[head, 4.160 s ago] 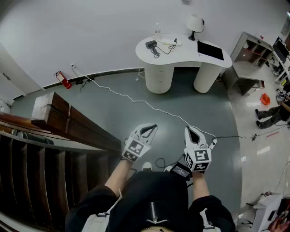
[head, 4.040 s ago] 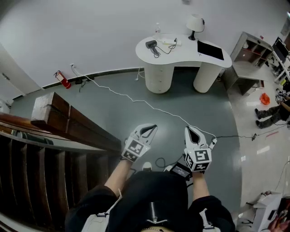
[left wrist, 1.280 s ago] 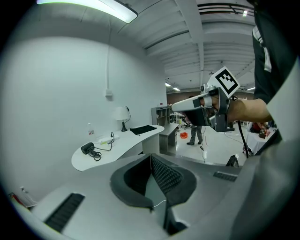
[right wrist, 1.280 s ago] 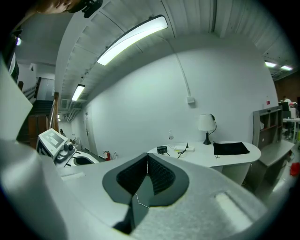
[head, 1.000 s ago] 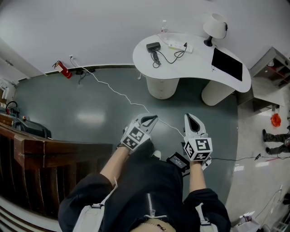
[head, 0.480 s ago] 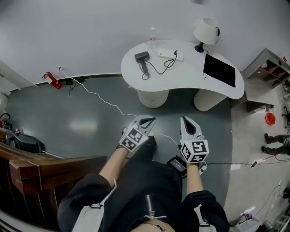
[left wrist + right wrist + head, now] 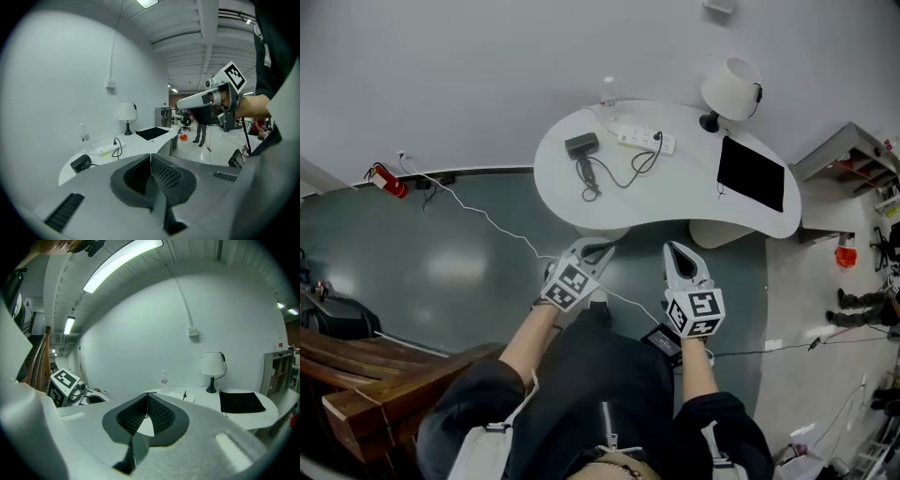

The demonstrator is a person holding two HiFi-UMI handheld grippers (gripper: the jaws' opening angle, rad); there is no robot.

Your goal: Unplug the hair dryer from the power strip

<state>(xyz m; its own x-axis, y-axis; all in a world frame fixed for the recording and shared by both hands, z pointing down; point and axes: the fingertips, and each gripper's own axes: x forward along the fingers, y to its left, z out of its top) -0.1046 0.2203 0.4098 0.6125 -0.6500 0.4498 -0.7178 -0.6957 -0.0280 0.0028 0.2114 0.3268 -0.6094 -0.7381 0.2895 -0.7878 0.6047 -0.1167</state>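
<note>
Head view: we hold the left hand-held gripper [image 7: 596, 248] and the right hand-held gripper [image 7: 674, 250] side by side above the floor, each with its jaws pressed together on nothing. Ahead on the white surface [image 7: 675, 192], the hair dryer [image 7: 581, 144] lies near the power strip [image 7: 645, 141], its black cord looping to it, well apart from both.

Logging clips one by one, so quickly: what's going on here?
A person holds the left tool and right tool out toward a white desk, both shut and empty. On the desk the hair dryer lies with its cord still plugged into the power strip. Neither tool has reached them yet.
</note>
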